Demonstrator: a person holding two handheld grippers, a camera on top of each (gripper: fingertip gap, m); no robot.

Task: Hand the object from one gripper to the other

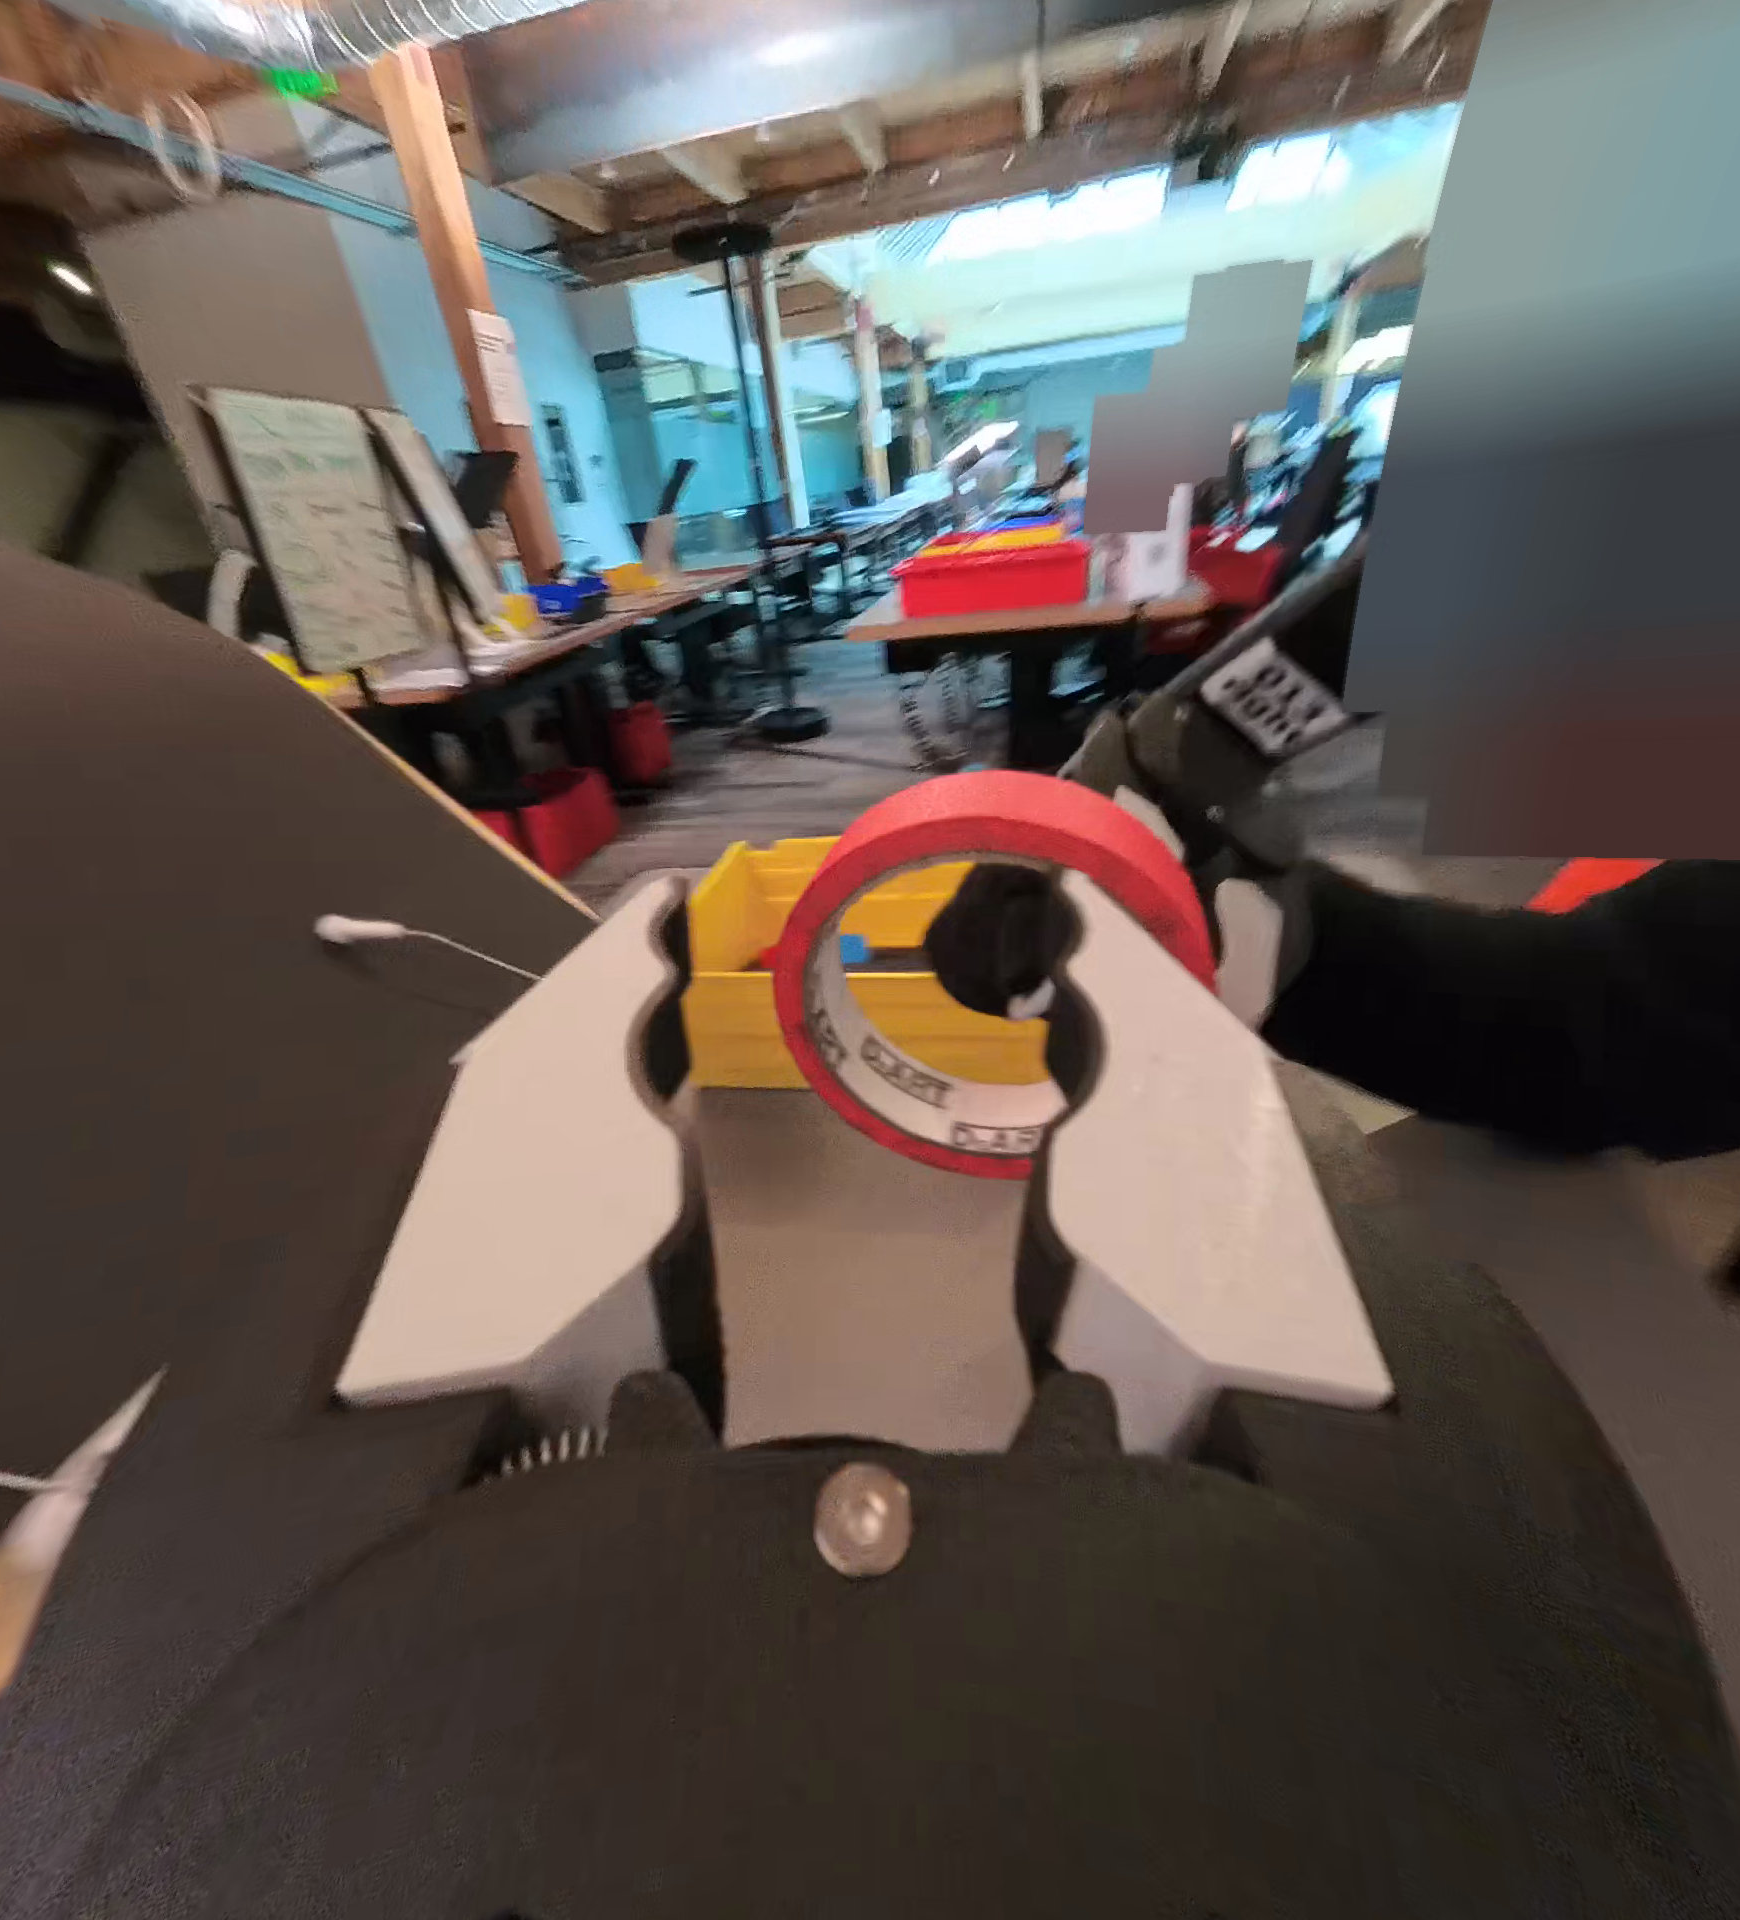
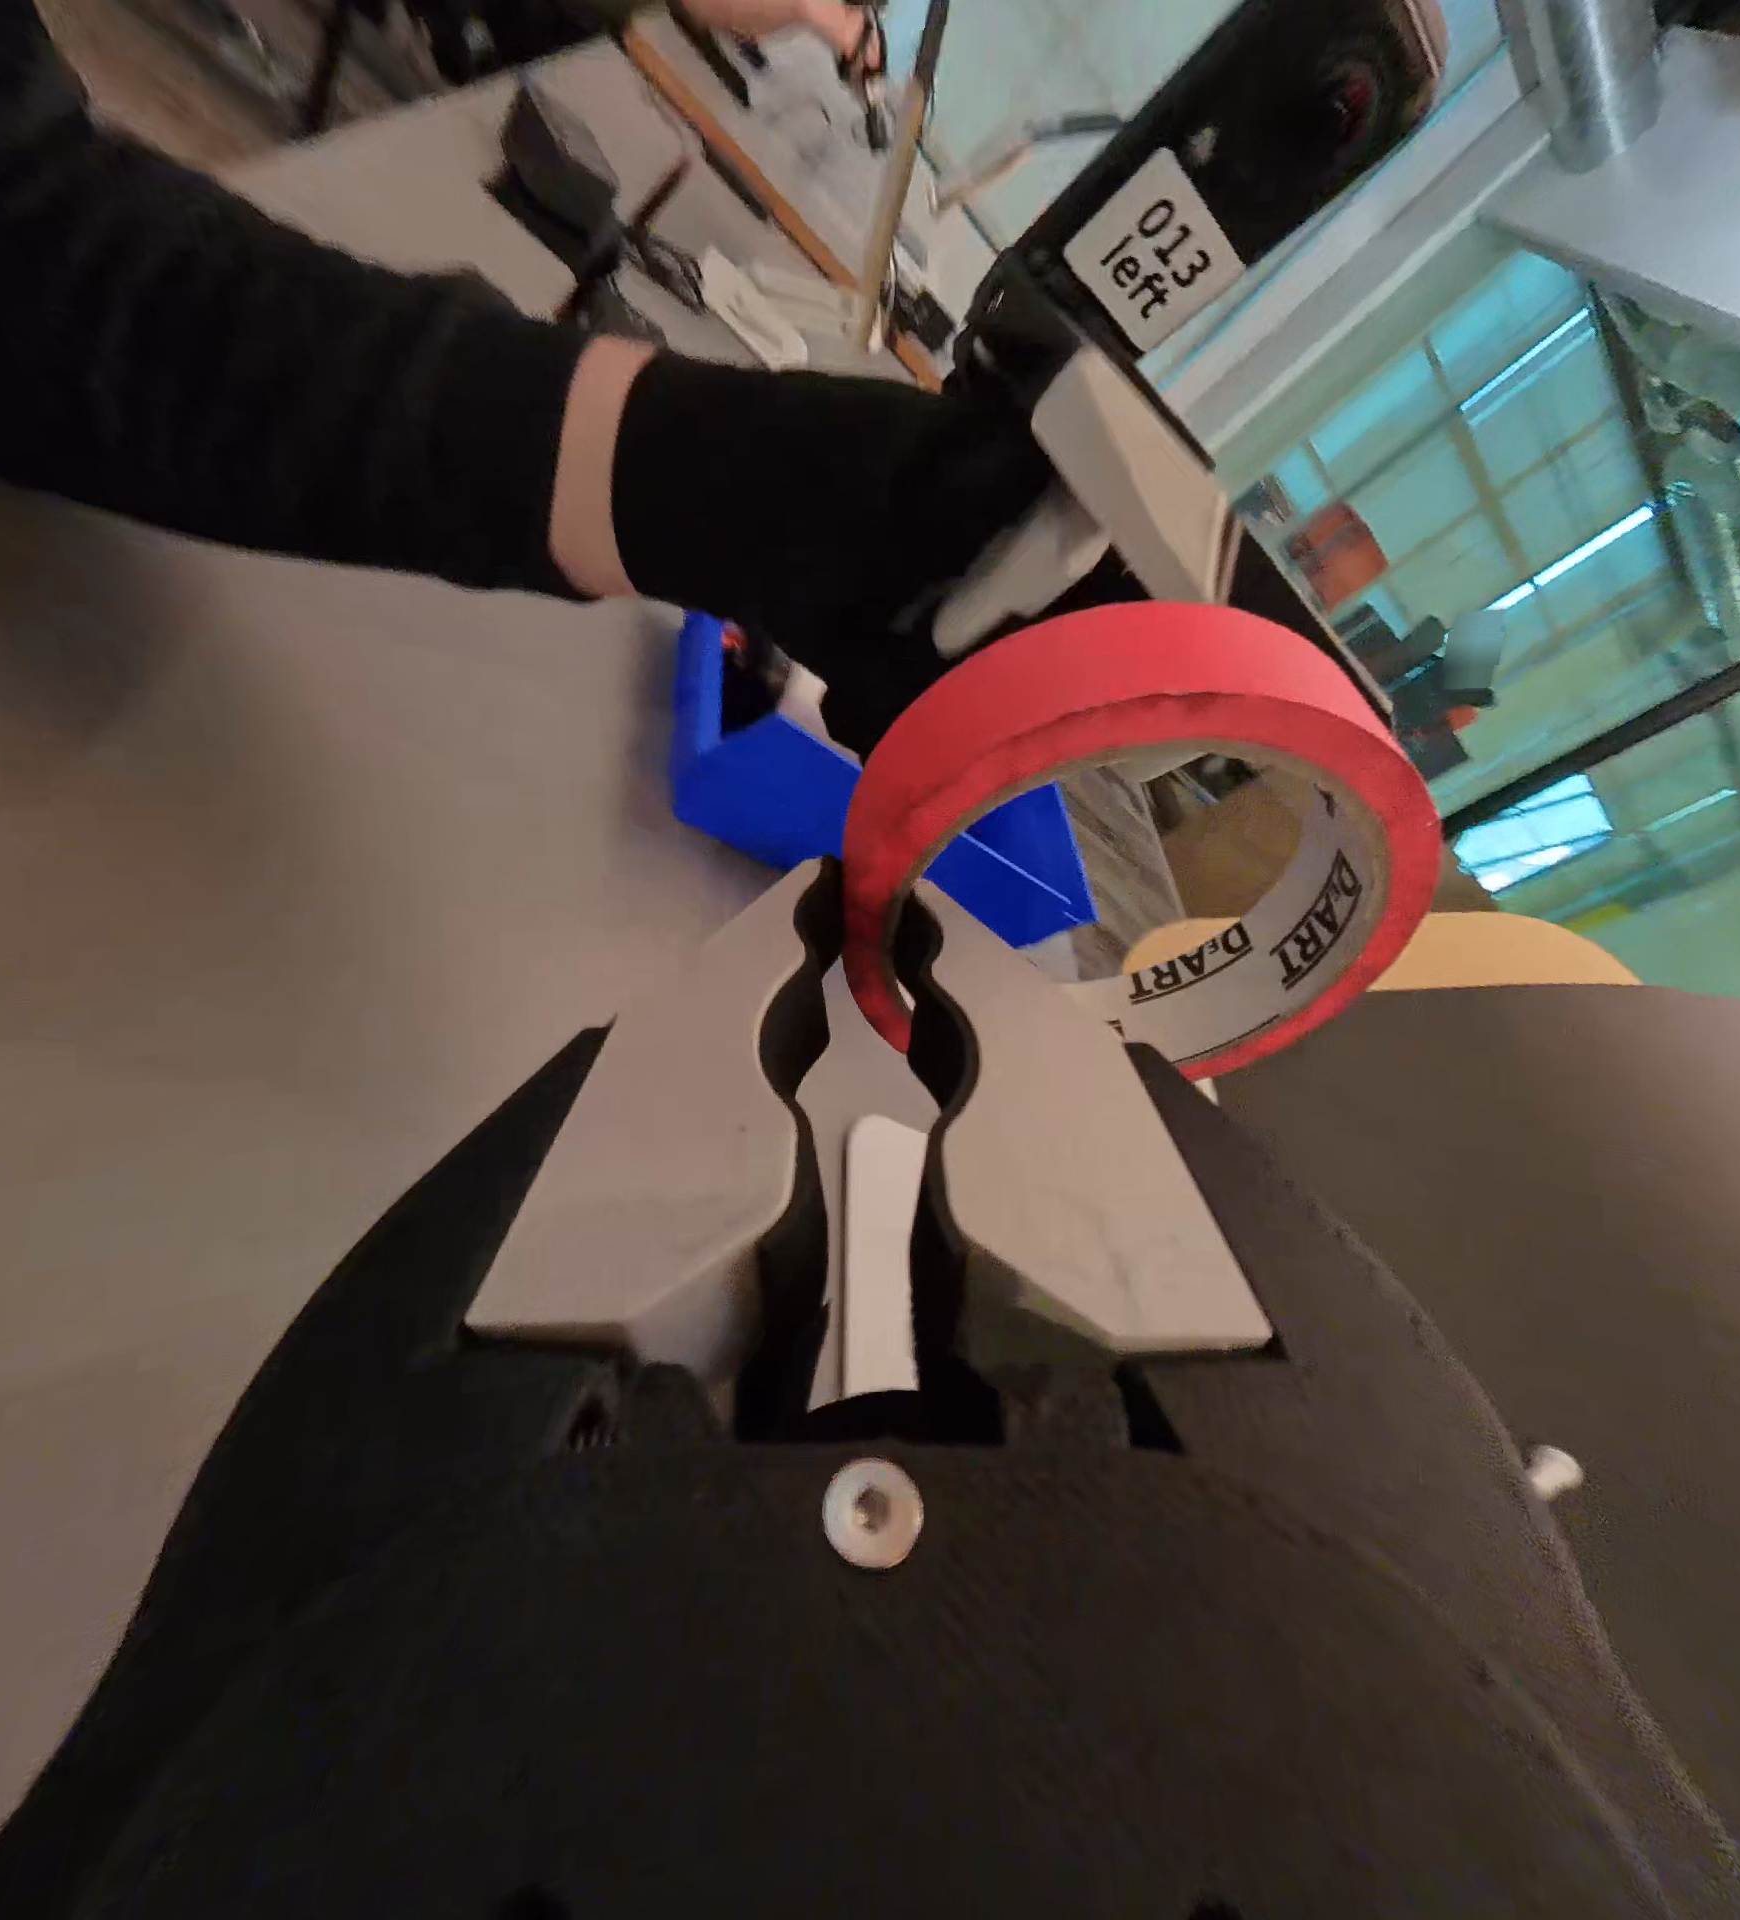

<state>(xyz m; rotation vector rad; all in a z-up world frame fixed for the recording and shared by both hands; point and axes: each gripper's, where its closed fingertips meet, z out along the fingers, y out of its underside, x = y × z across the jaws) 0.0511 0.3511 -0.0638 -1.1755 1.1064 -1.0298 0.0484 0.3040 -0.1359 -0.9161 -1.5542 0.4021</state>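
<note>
A roll of red tape [image 2: 1136, 821] hangs in mid-air above a grey table [image 2: 222, 831], pinched by the right gripper [image 2: 871, 935] — its two white fingers [image 2: 1042, 1122] are pressed onto the roll's wall at the left side of the ring, one finger outside and one inside the core. The roll stands on edge, its white printed core open toward the camera.

In the left wrist view, the left gripper [image 1: 861, 997] is spread wide, its white fingers [image 1: 554, 1122] well apart. The same red tape [image 1: 1001, 831] sits beside the tip of its right-hand finger, overlapping that finger's edge; whether the finger touches the roll cannot be told. A black-gloved hand [image 1: 1468, 997] reaches in from the right behind the roll.

Beyond the tape — a yellow bin [image 1: 793, 997] on the table in the left view, and a blue bin [image 2: 793, 790] in the right view, just past a black-gloved hand [image 2: 804, 499] and sleeve holding the other gripper.
</note>
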